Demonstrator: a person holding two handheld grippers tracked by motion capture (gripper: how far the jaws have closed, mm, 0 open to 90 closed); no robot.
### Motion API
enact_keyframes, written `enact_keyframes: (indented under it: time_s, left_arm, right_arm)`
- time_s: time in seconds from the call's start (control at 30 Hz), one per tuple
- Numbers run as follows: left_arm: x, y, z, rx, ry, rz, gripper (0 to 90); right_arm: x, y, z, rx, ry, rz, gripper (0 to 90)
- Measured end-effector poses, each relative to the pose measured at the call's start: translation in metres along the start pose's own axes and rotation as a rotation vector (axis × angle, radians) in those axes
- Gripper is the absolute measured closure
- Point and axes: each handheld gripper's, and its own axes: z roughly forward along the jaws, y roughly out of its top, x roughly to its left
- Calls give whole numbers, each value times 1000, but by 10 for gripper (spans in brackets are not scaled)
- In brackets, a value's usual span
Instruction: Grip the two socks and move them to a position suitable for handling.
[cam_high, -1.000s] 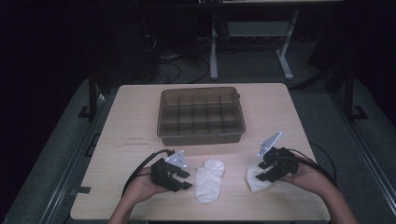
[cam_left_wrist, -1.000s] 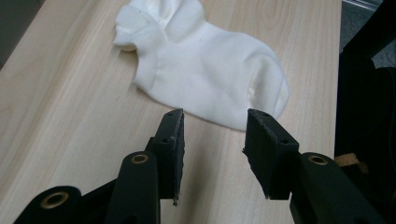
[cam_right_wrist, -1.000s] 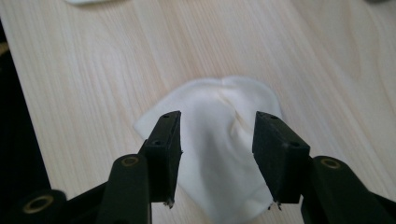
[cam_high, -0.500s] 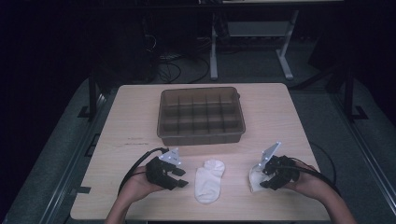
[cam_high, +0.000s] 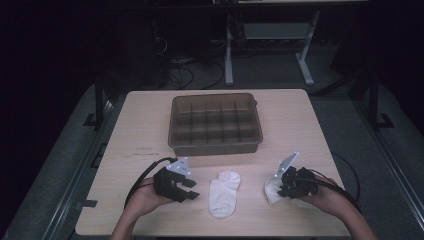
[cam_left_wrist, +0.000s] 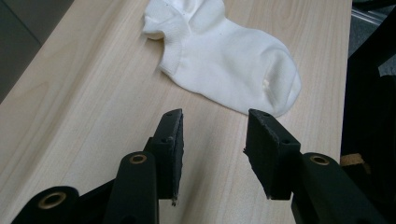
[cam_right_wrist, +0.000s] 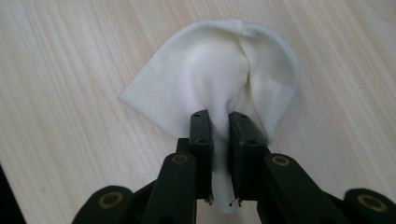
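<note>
— Light wooden table (cam_high: 150, 130), brown divided bin (cam_high: 216, 122) toward the far edge, centred.
— And nearer?
— Flat white sock (cam_high: 223, 192) by the near edge; bunched sock (cam_high: 272, 189) toward the near right corner.

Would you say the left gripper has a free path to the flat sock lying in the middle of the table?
Probably yes: the left gripper stands open with bare table between its jaws and the flat sock; nothing lies between.
</note>
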Motion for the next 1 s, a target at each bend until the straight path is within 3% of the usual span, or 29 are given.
enact_keyframes:
  time_s: [0.27, 0.47, 0.83, 1.0]
  left_arm:
    - [3, -3, -5, -9, 12, -13, 557]
    - [3, -5, -7, -8, 22, -19, 554]
    - [6, -8, -8, -9, 28, -26, 549]
    - [7, -8, -10, -16, 28, -27, 548]
  right_arm:
    - [7, 27, -16, -96, 23, 14, 807]
    - [15, 47, -20, -117, 18, -19, 807]
    - [28, 102, -6, -125, 61, -49, 804]
    - [30, 119, 4, -120, 65, -38, 801]
